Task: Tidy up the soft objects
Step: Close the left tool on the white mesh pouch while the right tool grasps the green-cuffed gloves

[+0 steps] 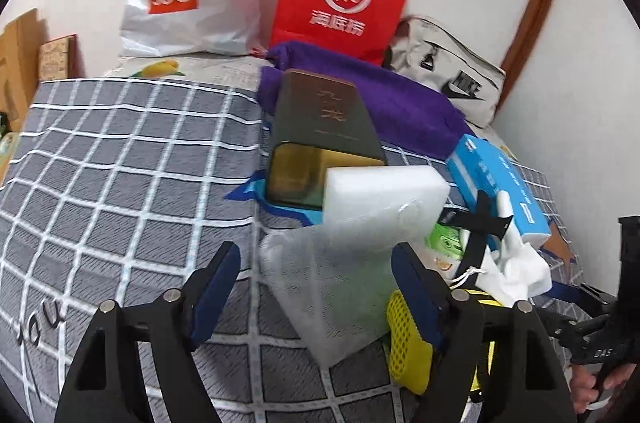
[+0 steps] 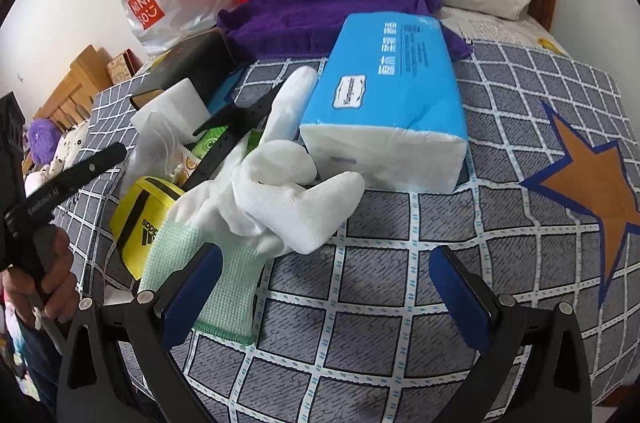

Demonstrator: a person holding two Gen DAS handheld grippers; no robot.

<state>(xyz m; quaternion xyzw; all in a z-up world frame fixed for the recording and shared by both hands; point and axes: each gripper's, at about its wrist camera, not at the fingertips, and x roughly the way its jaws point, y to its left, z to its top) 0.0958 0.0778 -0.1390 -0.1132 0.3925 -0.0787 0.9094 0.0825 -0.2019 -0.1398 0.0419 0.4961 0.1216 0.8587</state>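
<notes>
Left gripper [image 1: 316, 287]: jaws spread, nothing clamped. A translucent mesh pouch [image 1: 320, 287] lies between the blue pads, closer to the right pad; contact with that pad can't be confirmed. The pouch's long axis runs from near the gripper up and away, toward the white foam block [image 1: 384, 195] just ahead. Behind the block lies a dark tin box [image 1: 320, 127], long axis pointing away from the gripper toward the purple towel [image 1: 400, 103].

Right gripper [image 2: 326, 287]: released, holding nothing. The white glove [image 2: 280, 191] is just ahead and left of centre, its green cuff [image 2: 208, 287] under or against the left pad; can't tell if they touch. Fingers point away from the gripper, up-right. Blue tissue pack [image 2: 384, 95] is ahead, beyond the glove, long axis pointing away, open white end toward the gripper. Yellow pouch [image 2: 140, 219] is ahead-left, beside the cuff. Black strap [image 2: 232, 131] lies across the pile beyond the glove.

Everything sits on the grey checked bedspread [image 2: 360, 303].
</notes>
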